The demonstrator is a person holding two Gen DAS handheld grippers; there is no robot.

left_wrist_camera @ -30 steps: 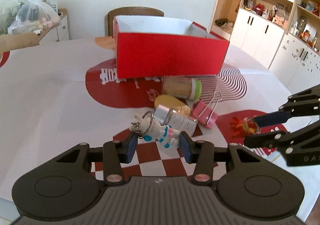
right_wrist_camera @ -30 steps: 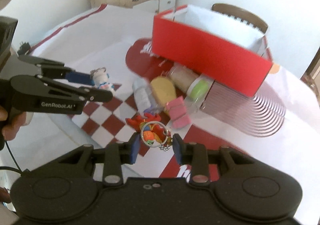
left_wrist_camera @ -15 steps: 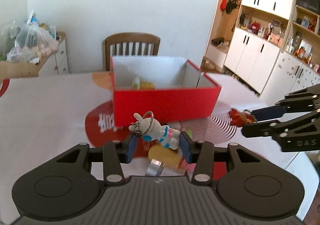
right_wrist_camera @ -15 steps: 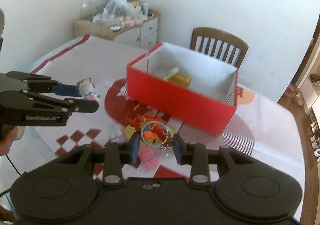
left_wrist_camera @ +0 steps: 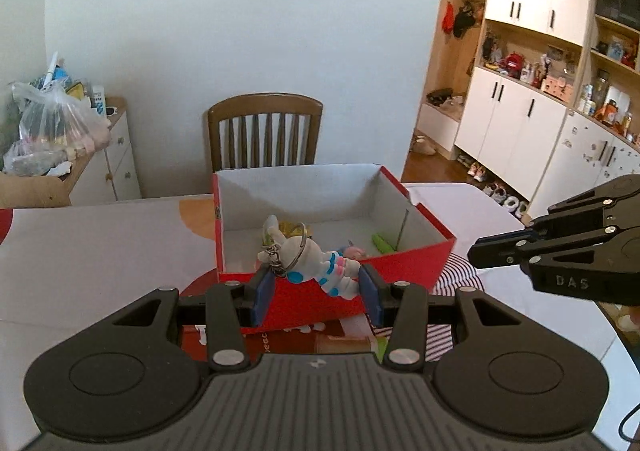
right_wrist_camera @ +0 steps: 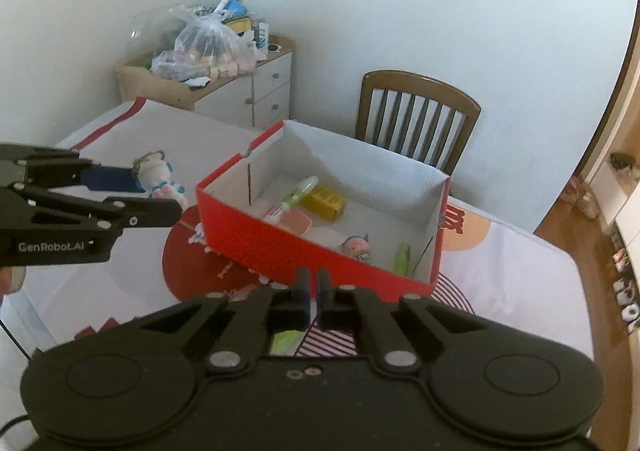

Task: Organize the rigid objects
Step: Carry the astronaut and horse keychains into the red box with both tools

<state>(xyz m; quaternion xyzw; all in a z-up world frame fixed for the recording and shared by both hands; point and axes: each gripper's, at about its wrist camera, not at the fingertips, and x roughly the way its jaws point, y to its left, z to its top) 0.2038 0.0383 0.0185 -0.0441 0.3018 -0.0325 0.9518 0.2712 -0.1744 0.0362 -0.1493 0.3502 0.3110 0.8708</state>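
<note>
Left wrist view: left gripper (left_wrist_camera: 316, 287) fingers clamp a rabbit keychain figure (left_wrist_camera: 316, 263), hiding the red box (left_wrist_camera: 400, 263) near wall; right gripper (right_wrist_camera: 313, 293) fingers just closed, empty.

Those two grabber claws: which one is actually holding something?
The left gripper: a white rabbit keychain is clamped between its blue pads. The right gripper has its jaws shut with nothing between them.

The rabbit figurine (left_wrist_camera: 316, 267) looks like glossy moulded plastic with a thin metal key ring (left_wrist_camera: 294, 251). The red box (right_wrist_camera: 280, 239) appears to be matt cardboard, the chair (left_wrist_camera: 264, 131) varnished wood.
</note>
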